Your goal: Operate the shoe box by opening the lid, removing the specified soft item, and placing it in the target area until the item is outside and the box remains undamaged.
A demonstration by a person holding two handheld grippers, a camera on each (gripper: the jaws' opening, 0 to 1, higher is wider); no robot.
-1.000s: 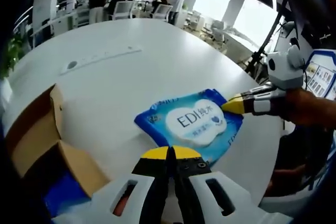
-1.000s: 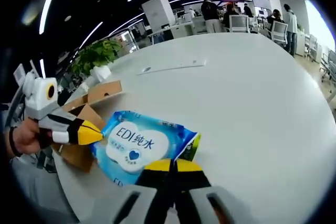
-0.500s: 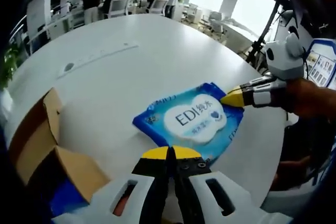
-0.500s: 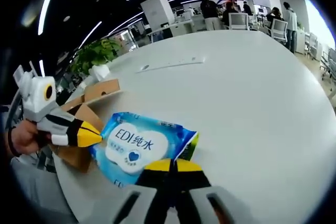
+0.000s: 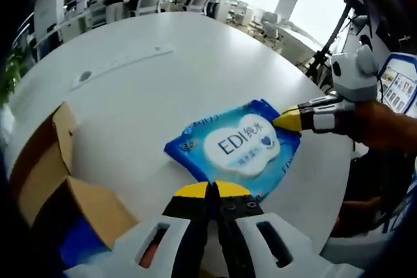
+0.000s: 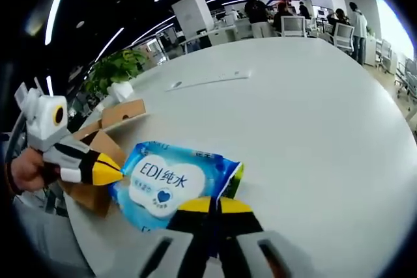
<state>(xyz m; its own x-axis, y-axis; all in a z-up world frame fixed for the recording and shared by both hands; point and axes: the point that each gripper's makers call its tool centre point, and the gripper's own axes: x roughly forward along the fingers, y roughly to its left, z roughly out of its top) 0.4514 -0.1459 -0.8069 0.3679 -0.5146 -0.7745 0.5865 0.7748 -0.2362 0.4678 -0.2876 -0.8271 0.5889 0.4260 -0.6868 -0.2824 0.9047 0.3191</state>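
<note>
Pack: the blue wipes pack (image 5: 238, 150) lies flat on the white worktop (image 5: 150, 89), label up, near the edge closest to me and outside the box. In the right gripper view it is the same pack (image 6: 174, 180), just beside the box.
Box: the cardboard shoe box (image 5: 55, 180) stands open at the worktop's near edge on my left, flaps up, something blue inside. It shows no damage that I can see; in the right gripper view the box (image 6: 104, 154) sits behind my left tool.
Left hand-held gripper: my left hand-held gripper (image 5: 213, 190) has its yellow tips pressed together, at the pack's near edge. I cannot tell if film is pinched between them.
Right hand-held gripper: my right hand-held gripper (image 6: 210, 205) is also closed, tips at the pack's edge; from the left gripper view its tip (image 5: 287, 121) touches the pack's far corner. Whether it pinches the pack, I cannot tell.
Handling: I judge the pack light, soft and squashy, with a slick film wrapper that can slide out of a shallow pinch.
Where to hold: I would grip a crimped end seam or corner, not the white label flap, which may peel open.
Progress: the item looks out and laid down; the box seems intact.
</note>
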